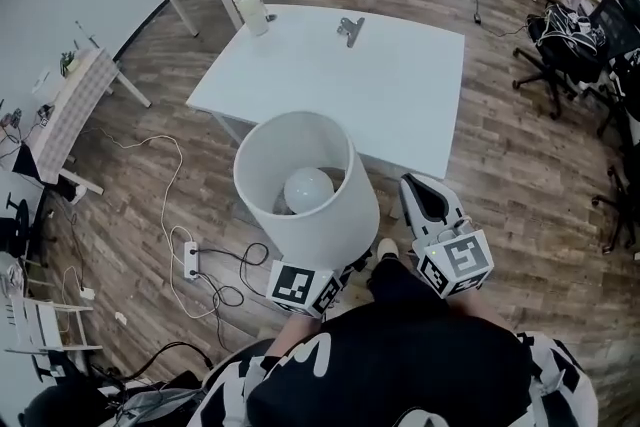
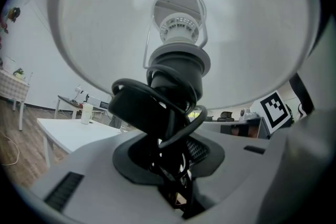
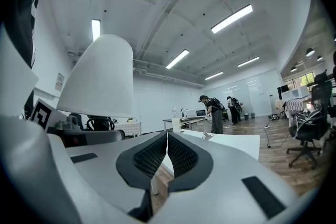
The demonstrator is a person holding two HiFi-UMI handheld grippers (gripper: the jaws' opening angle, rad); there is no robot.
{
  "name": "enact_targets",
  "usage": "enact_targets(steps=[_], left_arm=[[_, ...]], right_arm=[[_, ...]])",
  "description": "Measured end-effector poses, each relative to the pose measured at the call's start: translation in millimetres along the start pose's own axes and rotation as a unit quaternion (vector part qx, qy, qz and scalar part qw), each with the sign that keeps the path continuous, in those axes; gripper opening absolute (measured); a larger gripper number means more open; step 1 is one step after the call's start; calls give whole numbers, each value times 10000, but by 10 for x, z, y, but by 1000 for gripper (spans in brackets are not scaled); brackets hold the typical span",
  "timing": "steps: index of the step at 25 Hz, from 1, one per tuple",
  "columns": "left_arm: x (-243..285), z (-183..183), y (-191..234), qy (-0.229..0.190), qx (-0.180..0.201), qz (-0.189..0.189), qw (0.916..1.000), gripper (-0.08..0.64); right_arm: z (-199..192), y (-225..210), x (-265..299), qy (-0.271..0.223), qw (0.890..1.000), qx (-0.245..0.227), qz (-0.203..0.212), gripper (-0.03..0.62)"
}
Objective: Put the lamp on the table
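Lamp (image 1: 322,215) sits upright above the floor (image 1: 510,185) at the white desk's (image 1: 400,85) 6 o'clock edge, its cord-wrapped (image 2: 137,105) stem clamped between the fingers of the left gripper (image 2: 169,168). At the lamp's 3 o'clock, the right gripper (image 3: 167,150) has its fingers pressed together, empty.

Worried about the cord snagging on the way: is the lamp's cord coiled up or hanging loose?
Coiled: the cord loops around the lamp's black stem, just above the left tongs gripping it.
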State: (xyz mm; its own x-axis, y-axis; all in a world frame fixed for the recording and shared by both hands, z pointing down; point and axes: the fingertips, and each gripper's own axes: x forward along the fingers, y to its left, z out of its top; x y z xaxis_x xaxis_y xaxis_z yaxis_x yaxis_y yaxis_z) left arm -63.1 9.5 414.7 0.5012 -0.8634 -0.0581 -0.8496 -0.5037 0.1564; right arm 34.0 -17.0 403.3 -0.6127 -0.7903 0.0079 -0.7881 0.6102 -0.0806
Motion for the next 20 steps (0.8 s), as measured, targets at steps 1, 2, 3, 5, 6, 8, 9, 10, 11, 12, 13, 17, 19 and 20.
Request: enact_targets(steps=[1, 2, 3, 5, 6, 8, 9, 10, 11, 12, 13, 17, 19, 20], left_arm=[[93, 34, 27, -24, 25, -2, 10000, 103], [178, 63, 55, -48, 43, 6, 10000, 103], [255, 87, 85, -70, 60, 21, 10000, 103], [400, 125, 144, -94, 85, 57, 9999, 103], [471, 141, 171, -91, 89, 70, 9999, 103], [610, 170, 231, -88, 87, 97, 9999, 103], [677, 175, 269, -84, 86, 129, 9998, 103], [741, 174, 309, -79, 88, 170, 9998, 103], [802, 169, 346, -75, 98, 210, 9997, 103], [862, 165, 378, -72, 113, 240, 9996, 103], [921, 163, 405, -66, 126, 256, 9996, 103], [1165, 169, 479, -46, 108, 242, 9996, 103], [1290, 168, 533, -63, 90, 253, 9996, 103], [1352, 166, 563, -74, 88, 263, 9996, 103]], right_arm=[[43, -67, 69, -20, 10000, -10, 10, 20], [83, -131, 138, -40, 10000, -22, 25, 20], [115, -191, 207, -57, 10000, -32, 48, 20], [155, -298, 341, -66, 9999, -18, 107, 20], [168, -346, 403, -59, 9999, -2, 135, 20], [194, -437, 525, -48, 9998, 14, 191, 20], [207, -482, 587, -52, 9997, 10, 222, 20], [218, -529, 650, -63, 9997, 3, 252, 20], [225, -577, 710, -74, 9996, -3, 280, 20], [229, -625, 767, -78, 9995, -5, 303, 20], [232, -674, 822, -75, 9995, -1, 318, 20], [237, -870, 1017, -24, 9994, 21, 347, 20], [225, -961, 1121, -3, 9993, 21, 374, 20], [217, -1006, 1175, 4, 9992, 18, 391, 20]])
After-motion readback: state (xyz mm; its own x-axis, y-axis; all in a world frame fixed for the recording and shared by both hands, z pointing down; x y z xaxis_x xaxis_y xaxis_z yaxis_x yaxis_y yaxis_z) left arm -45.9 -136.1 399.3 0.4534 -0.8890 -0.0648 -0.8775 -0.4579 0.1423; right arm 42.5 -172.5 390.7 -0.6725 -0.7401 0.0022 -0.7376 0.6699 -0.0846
